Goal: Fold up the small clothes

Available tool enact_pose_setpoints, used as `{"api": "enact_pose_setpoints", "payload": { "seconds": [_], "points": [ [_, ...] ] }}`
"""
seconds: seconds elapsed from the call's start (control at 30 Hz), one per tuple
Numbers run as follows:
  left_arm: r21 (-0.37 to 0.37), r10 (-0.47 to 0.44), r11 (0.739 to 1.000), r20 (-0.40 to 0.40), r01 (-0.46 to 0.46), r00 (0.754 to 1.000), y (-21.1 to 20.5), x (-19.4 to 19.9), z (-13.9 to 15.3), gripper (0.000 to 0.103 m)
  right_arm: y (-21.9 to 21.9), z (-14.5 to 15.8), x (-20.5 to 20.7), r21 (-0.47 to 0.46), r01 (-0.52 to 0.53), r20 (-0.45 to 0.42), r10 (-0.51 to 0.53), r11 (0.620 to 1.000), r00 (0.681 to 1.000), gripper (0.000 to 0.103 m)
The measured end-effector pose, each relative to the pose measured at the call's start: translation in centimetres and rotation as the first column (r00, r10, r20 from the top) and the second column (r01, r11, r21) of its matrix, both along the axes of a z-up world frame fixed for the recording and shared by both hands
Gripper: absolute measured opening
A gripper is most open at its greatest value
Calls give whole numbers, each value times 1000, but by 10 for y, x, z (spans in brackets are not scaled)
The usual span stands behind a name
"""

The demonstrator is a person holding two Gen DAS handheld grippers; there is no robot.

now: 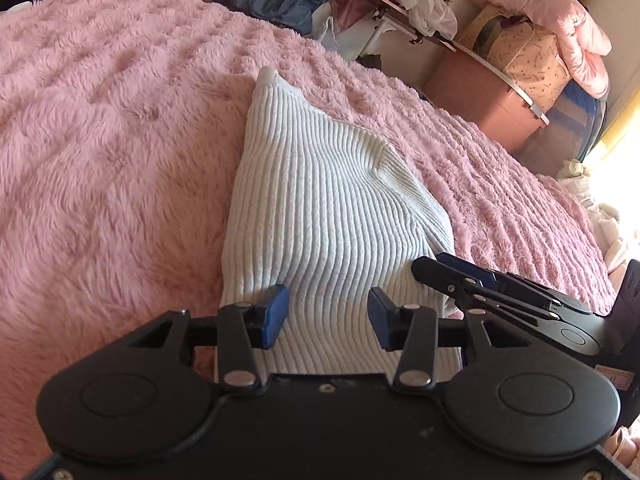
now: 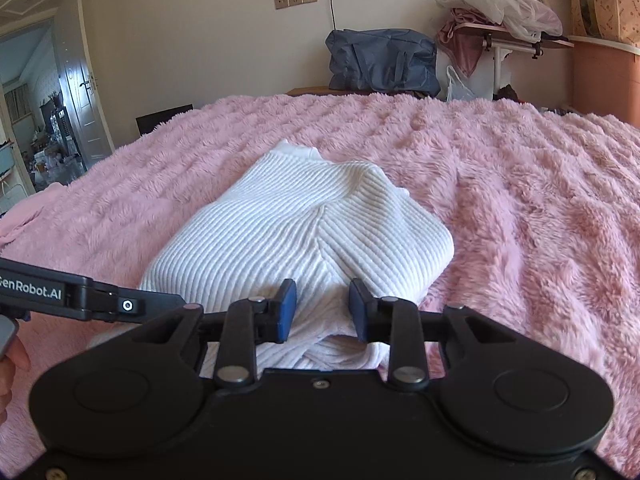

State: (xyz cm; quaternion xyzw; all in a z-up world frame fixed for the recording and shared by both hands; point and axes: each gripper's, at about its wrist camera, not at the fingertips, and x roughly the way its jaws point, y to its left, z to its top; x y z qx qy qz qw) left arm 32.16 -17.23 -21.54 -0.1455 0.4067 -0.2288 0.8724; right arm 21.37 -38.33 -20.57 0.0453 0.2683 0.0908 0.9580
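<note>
A white ribbed knit sweater lies folded into a narrow shape on the pink fluffy blanket, its collar end pointing away from me. My left gripper hovers over the near hem with its blue pads wide apart, and the cloth shows between them untouched. My right gripper is at the near right corner, where the fabric bunches up. Its pads stand closer together, with a gap still showing over the cloth. In the left wrist view the right gripper comes in from the right, beside the sweater's edge.
A blue bag sits beyond the bed's far edge. To its right are a small folding table piled with clothes and a pink storage bin. An open door is at the left. A person's hand shows at the left edge.
</note>
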Motion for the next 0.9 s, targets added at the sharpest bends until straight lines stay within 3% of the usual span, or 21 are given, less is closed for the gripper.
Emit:
{"api": "enact_pose_setpoints", "payload": {
  "seconds": [0.17, 0.3, 0.57, 0.9],
  "points": [
    [-43, -25, 999, 81, 28, 996, 4, 3, 28, 47, -2, 20, -3, 29, 4, 39, -5, 1000, 999, 31],
    [-11, -24, 1000, 137, 26, 990, -8, 24, 45, 48, -2, 42, 13, 2, 9, 101, -9, 1000, 995, 37],
    [90, -46, 995, 98, 37, 994, -30, 62, 31, 48, -8, 42, 85, -52, 18, 72, -14, 998, 997, 37],
    [48, -44, 998, 63, 41, 997, -23, 77, 14, 49, -12, 5, 134, -102, 10, -49, -15, 995, 999, 36]
  ]
}}
